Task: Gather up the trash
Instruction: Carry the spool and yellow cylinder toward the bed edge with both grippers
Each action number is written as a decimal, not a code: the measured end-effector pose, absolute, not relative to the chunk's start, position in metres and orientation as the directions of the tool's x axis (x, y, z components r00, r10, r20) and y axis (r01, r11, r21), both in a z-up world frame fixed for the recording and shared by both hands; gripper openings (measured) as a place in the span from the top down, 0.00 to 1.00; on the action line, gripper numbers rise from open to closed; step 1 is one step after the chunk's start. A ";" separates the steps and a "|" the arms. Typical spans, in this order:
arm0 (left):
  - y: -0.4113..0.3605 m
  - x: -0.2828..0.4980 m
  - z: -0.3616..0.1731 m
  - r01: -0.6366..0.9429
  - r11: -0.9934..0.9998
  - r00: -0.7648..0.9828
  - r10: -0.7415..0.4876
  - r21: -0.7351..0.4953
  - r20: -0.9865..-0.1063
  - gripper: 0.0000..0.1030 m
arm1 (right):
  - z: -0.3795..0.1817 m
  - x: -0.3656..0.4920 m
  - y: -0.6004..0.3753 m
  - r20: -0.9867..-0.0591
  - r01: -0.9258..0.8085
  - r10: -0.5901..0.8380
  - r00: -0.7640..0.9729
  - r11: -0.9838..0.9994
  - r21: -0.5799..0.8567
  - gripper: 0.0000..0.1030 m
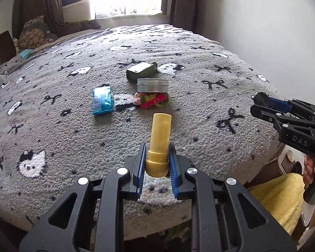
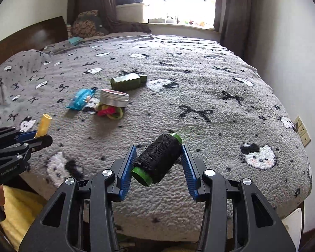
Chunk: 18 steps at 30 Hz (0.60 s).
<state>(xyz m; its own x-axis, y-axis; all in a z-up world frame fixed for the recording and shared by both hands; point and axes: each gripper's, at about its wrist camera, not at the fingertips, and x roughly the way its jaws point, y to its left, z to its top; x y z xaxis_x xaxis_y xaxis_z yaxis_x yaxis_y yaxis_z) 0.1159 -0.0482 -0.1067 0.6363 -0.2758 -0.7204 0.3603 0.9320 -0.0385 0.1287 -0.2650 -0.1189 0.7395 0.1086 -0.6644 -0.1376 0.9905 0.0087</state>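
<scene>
Jaws on the left gripper [image 1: 156,163] were pinching a yellow plastic tube [image 1: 160,142] near its capped end, so the long free end could've swung loose over the grey fleece blanket [image 1: 199,96]. Round silver tin [image 1: 152,85] sat lidded, contents unknown.

Right gripper [image 2: 158,160] clamped a black thread spool [image 2: 157,159] slanted; it might've rolled out.

"DAS" in pale letters on right gripper [image 1: 260,103] body; small print on left gripper [image 2: 42,136] body, maybe "GenRobot.AI", too blurry.
</scene>
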 end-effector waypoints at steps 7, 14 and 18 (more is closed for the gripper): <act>-0.043 0.069 -0.095 0.370 0.928 0.657 -0.288 -0.034 -0.697 0.81 | -0.110 0.082 -0.251 -0.643 -0.194 0.155 0.750 0.981 0.010 0.57; -0.038 0.028 -0.105 0.379 0.925 0.647 -0.291 -0.035 -0.705 0.81 | -0.121 0.042 -0.241 -0.661 -0.236 0.192 0.725 0.971 0.023 0.57; -0.036 0.009 -0.121 0.379 0.924 0.620 -0.294 -0.050 -0.728 0.81 | -0.137 0.028 -0.236 -0.694 -0.245 0.199 0.692 0.969 0.034 0.57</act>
<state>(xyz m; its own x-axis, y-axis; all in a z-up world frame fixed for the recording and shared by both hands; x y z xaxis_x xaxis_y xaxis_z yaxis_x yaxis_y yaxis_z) 0.0095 -0.0357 -0.1214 0.6196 -0.2936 -0.7280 0.3790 0.9241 -0.0501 0.0277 -0.2365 -0.1368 0.6920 0.1993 -0.6938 -0.2448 0.9690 0.0341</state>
